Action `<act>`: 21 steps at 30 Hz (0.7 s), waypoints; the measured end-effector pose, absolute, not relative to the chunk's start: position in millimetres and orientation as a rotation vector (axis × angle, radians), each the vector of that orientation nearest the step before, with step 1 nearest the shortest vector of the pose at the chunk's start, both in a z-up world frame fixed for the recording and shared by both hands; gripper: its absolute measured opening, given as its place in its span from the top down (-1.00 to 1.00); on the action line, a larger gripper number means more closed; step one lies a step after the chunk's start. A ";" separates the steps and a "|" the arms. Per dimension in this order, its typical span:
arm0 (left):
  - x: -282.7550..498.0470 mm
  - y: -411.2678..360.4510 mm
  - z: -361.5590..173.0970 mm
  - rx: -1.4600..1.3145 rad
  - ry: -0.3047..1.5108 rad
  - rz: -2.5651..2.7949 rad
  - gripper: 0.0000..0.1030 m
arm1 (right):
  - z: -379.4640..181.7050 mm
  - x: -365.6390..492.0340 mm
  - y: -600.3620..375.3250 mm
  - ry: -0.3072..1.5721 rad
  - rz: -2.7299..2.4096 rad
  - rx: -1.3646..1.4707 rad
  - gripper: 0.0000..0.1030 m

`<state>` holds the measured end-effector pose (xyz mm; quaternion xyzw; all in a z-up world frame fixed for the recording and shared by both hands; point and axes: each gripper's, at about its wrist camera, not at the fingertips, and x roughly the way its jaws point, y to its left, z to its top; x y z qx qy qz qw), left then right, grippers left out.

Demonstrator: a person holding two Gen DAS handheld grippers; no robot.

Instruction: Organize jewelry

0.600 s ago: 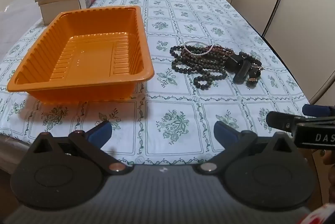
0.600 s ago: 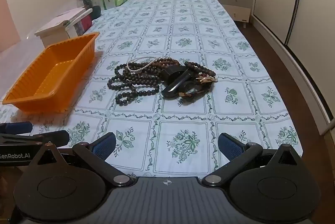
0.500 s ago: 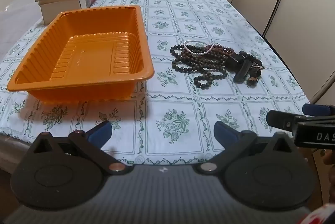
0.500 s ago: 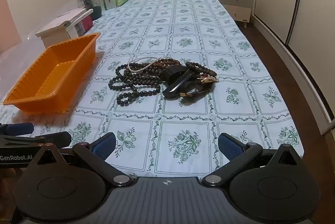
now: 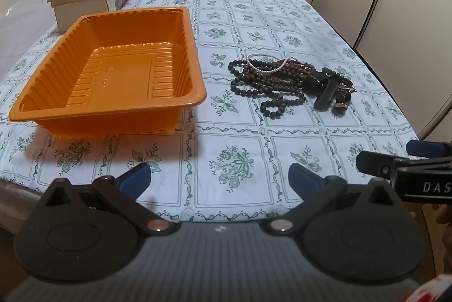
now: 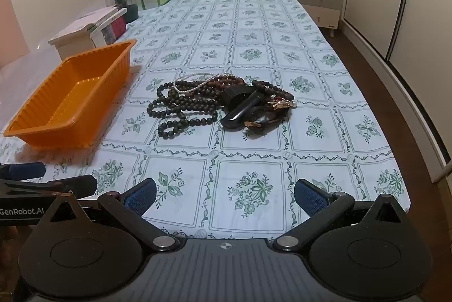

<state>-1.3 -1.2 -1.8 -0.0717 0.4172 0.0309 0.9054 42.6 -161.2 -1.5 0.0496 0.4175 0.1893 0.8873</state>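
Jewelry pile (image 6: 223, 104) on the floral cloth: dark bead strands tangled in loops, one thin white pearl strand (image 6: 195, 83) draped over the far side, black strap pieces and a gold-toned clasp on the right. Orange tray (image 5: 180, 101), ribbed walls, upright, empty, left of pile, apart.

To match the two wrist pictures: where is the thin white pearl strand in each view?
Left wrist: thin white pearl strand right of centre, on the far edge of the dark bead pile.
Right wrist: just left of centre, at the pile's far left.
Shared landmark: orange ribbed plastic tray, left of the pile in both.
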 end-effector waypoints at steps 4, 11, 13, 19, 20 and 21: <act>-1.6 -1.2 -1.1 -0.149 0.860 0.060 -0.99 | -1.5 41.8 -161.4 0.869 0.391 0.100 -1.00; -1.2 -2.3 -0.9 -0.153 0.860 0.060 -0.99 | -1.9 41.9 -161.3 0.870 0.395 0.096 -1.00; -1.3 -2.5 -0.9 -0.150 0.859 0.059 -0.99 | -2.0 41.8 -161.1 0.870 0.395 0.096 -1.00; -1.3 -3.0 -1.2 -0.152 0.860 0.061 -0.99 | -2.4 41.5 -160.6 0.871 0.397 0.096 -1.00; -1.5 -2.9 -1.3 -0.150 0.859 0.060 -0.99 | -2.1 41.6 -160.4 0.871 0.396 0.095 -1.00; -1.4 -3.3 -1.3 -0.149 0.859 0.061 -0.99 | -2.2 41.7 -160.3 0.871 0.397 0.096 -1.00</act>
